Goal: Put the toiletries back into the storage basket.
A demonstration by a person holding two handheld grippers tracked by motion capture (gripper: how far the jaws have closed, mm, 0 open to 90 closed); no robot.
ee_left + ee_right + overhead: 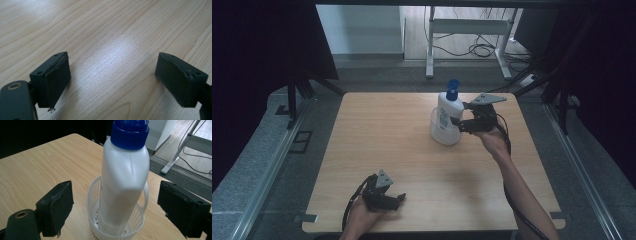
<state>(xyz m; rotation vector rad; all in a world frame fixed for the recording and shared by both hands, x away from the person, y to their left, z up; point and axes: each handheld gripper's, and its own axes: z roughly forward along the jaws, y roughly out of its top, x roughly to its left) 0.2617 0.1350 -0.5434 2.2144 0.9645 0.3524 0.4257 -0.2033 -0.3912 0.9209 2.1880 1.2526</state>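
Note:
A white bottle (449, 107) with a blue cap (452, 89) stands upright in a small white slotted basket (443, 134) at the back right of the wooden table (382, 135). My right gripper (462, 119) is just right of the bottle, pointing at it, open. In the right gripper view the bottle (125, 177) and basket (93, 195) sit ahead of the gripper (120, 203), and the two pads are apart from both. My left gripper (398, 201) rests near the table's front edge, open, with only bare wood between its pads (58, 80).
The table's left half and middle are bare wood. Beyond the far edge are a grey floor, a white desk frame (467, 30) and loose cables (482, 49). Dark curtains hang at both sides.

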